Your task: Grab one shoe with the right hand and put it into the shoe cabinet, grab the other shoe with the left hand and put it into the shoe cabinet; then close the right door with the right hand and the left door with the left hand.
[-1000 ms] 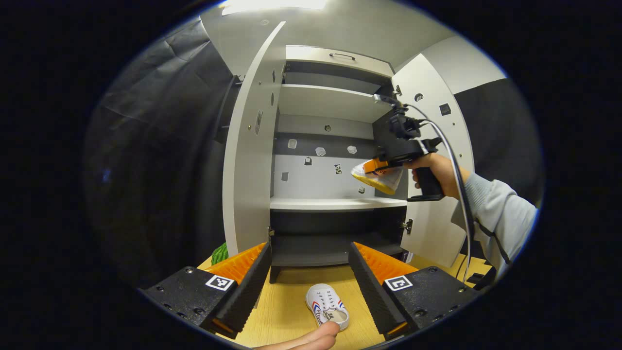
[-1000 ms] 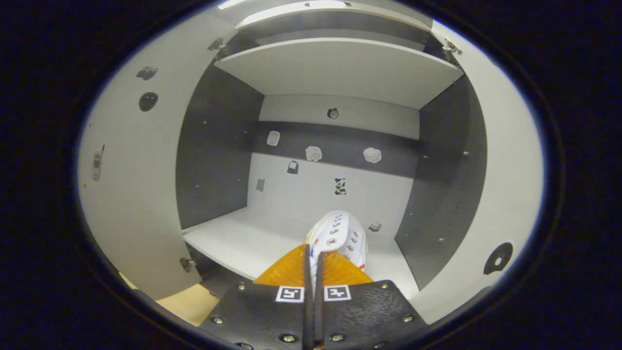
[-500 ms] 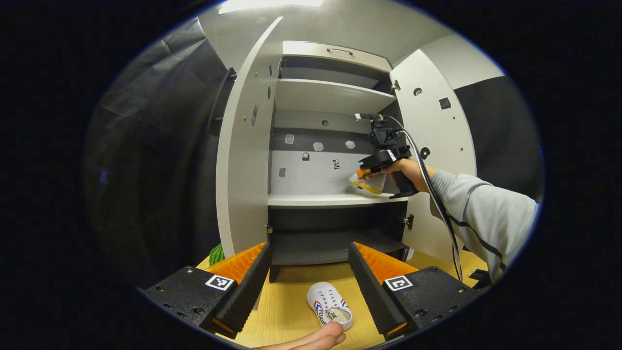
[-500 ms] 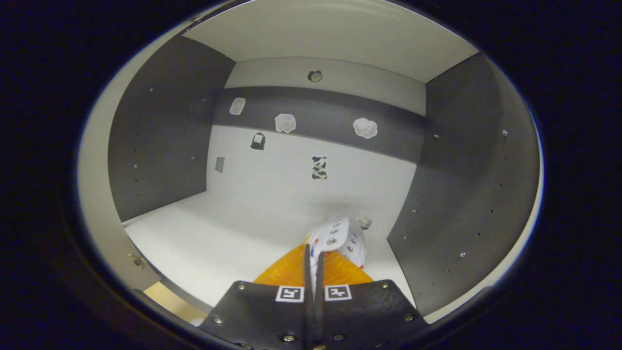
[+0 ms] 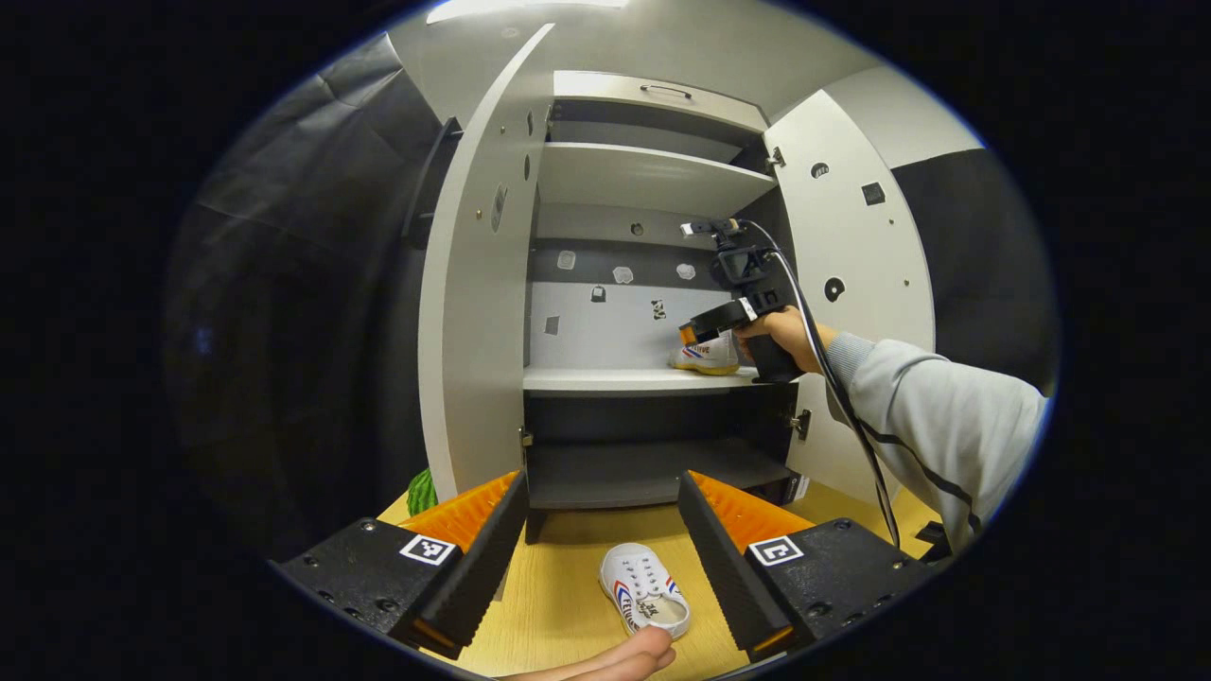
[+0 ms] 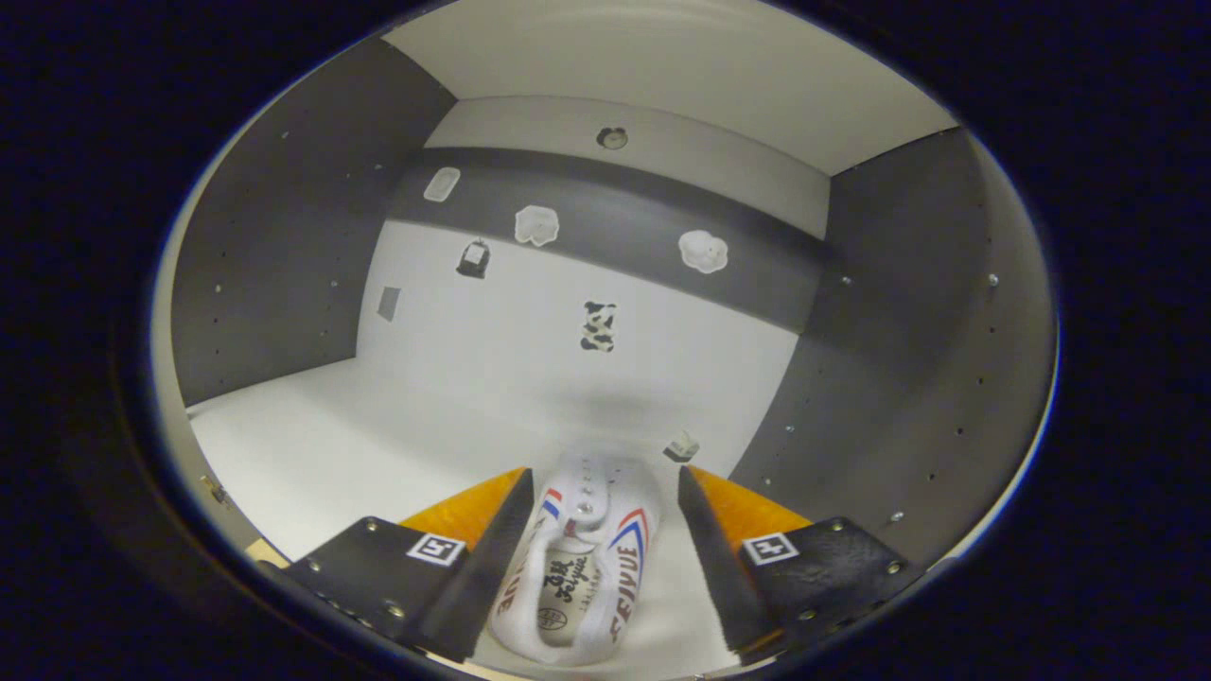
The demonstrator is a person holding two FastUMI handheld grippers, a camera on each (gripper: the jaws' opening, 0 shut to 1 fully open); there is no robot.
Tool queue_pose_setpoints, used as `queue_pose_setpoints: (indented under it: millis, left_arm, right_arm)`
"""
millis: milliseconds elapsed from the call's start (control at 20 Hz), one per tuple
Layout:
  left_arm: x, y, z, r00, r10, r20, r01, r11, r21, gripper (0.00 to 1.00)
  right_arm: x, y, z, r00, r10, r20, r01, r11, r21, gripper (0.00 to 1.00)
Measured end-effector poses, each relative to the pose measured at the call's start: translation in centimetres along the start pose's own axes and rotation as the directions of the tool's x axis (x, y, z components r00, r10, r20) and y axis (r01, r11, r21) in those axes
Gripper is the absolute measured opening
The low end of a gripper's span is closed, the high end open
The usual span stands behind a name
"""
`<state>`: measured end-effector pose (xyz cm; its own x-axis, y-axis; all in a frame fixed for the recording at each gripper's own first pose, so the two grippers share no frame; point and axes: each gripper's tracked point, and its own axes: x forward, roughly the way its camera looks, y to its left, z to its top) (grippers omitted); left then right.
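in the left gripper view the left gripper (image 5: 601, 530) hangs low over the light wooden tabletop (image 5: 558, 605) with its two fingers spread wide apart, nothing between them. a fingertip of the hand (image 5: 615, 660) that carries it pokes in at the very bottom. just past it, on the tabletop between the fingers, lies a small white canvas shoe with red and blue side stripes (image 5: 645, 592), toe pointing toward the cabinet, touching neither finger. a bit of something green (image 5: 426, 492) peeks out at the tabletop's left edge, beside the open left door (image 5: 468, 312).

farther on stands the white shoe cabinet with dark side walls (image 5: 653, 284), both doors swung open. at the right front corner of its middle shelf (image 5: 605, 379), a hand in a pale grey sleeve (image 5: 932, 416) holds the right gripper (image 5: 695, 333) — cable trailing from it — right over a second white canvas shoe with a yellowish sole (image 5: 705, 357), which sits flat on the shelf near the open right door (image 5: 856, 284).

in the right gripper view the right gripper (image 6: 601, 515) has its fingers parted, and the second shoe (image 6: 577, 577) rests on the white shelf (image 6: 331, 445) between them, opening upward — neither finger is clearly pressing on it. beyond, small stickers (image 6: 596, 326) dot the cabinet's back wall.
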<state>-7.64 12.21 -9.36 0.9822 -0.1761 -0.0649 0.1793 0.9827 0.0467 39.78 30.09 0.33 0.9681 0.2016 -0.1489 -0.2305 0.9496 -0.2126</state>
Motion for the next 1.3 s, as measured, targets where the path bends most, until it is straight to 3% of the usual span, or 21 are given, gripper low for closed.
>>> queue_pose_setpoints:
  millis: [200, 350, 650, 800, 850, 1050, 1300]
  left_arm:
    - [-0.4, -0.3, -0.6, 1.0, -0.002, -0.024, 0.002, 1.0, -0.008, 0.97]
    - [-0.8, -0.7, -1.9, 0.998, -0.012, -0.069, 0.011, 1.0, -0.019, 0.97]
    - [-0.2, -1.7, -4.9, 0.987, -0.038, -0.155, 0.029, 0.998, -0.061, 0.97]
    - [0.9, -1.9, -7.4, 0.975, -0.04, -0.22, 0.027, 0.998, -0.06, 0.98]
    - [1.3, -1.9, -8.7, 0.968, -0.032, -0.25, 0.019, 0.998, -0.055, 0.94]
    - [2.6, -2.4, -14.1, 0.927, -0.042, -0.372, 0.018, 0.998, -0.066, 0.98]
    - [4.6, -2.1, -19.9, 0.866, -0.045, -0.498, 0.008, 0.997, -0.076, 0.97]
  right_arm:
    - [-3.9, 0.0, -0.2, 1.0, 0.01, -0.009, -0.009, 0.999, 0.05, 0.95]
    - [-8.3, 0.7, 0.0, 0.998, 0.07, 0.011, -0.07, 0.989, 0.132, 0.96]
    - [-19.4, 0.1, -1.0, 0.996, 0.071, 0.046, -0.081, 0.966, 0.247, 0.95]
    - [-24.9, -0.2, -2.4, 0.997, 0.051, 0.066, -0.064, 0.974, 0.219, 0.96]
    - [-26.9, 0.1, -3.1, 0.996, 0.054, 0.071, -0.068, 0.977, 0.203, 0.96]
    - [-33.4, 1.4, -5.9, 0.987, 0.072, 0.145, -0.101, 0.974, 0.201, 0.96]
    - [-38.2, 2.7, -11.0, 0.985, 0.077, 0.155, -0.109, 0.972, 0.209, 0.96]
